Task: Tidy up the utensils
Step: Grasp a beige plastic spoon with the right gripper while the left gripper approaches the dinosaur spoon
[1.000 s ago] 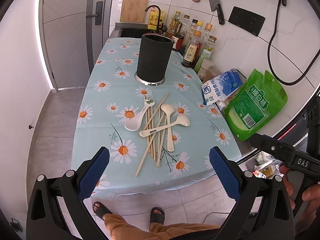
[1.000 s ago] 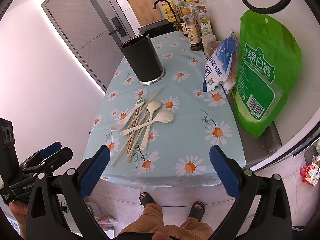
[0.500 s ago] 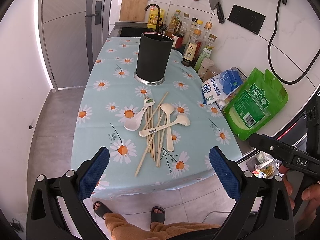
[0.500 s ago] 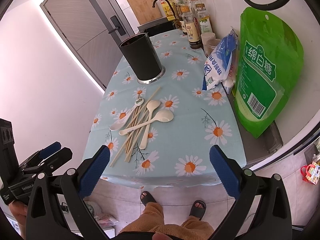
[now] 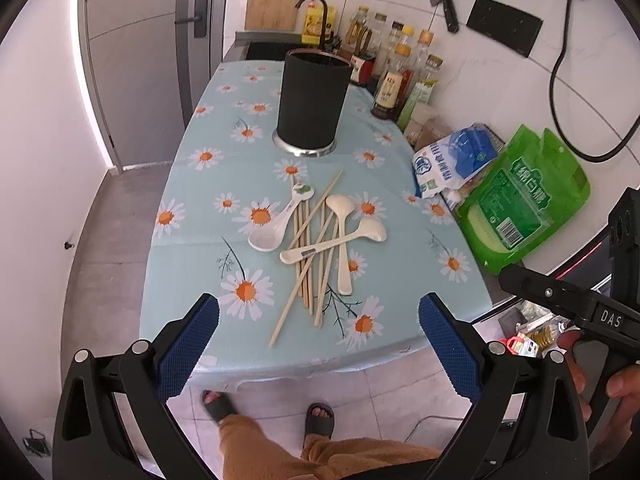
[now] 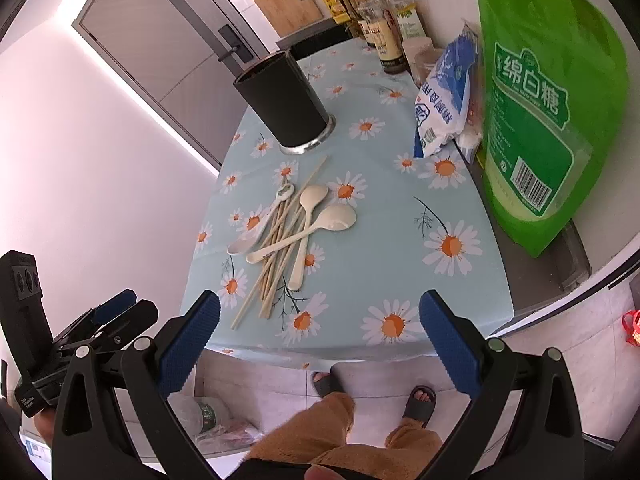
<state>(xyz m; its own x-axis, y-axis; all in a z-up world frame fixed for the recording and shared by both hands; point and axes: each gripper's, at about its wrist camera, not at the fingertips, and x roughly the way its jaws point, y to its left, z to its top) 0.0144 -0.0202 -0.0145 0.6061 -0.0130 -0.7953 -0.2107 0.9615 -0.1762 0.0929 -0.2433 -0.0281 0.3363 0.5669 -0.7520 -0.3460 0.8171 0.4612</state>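
Observation:
A pile of utensils lies mid-table: several wooden chopsticks [image 5: 308, 268], two cream spoons [image 5: 344, 236], and a white ceramic spoon [image 5: 276, 224]. A black cylindrical utensil holder [image 5: 312, 104] stands upright behind them. The pile [image 6: 280, 236] and the holder [image 6: 286, 104] also show in the right wrist view. My left gripper [image 5: 320, 344] is open and empty, held above the table's near edge. My right gripper [image 6: 320, 344] is open and empty, also short of the near edge, to the right of the left one.
A daisy-print tablecloth [image 5: 192, 216] covers the table. A green sugar bag [image 5: 520, 200], a blue-white bag [image 5: 448, 160] and several bottles [image 5: 400, 80] line the right side by the wall. A sink and faucet [image 5: 312, 4] lie beyond. The person's feet [image 5: 268, 412] stand below.
Both grippers have edged slightly forward toward the table; the right wrist view has closed in on the bags. Nothing on the table has moved.

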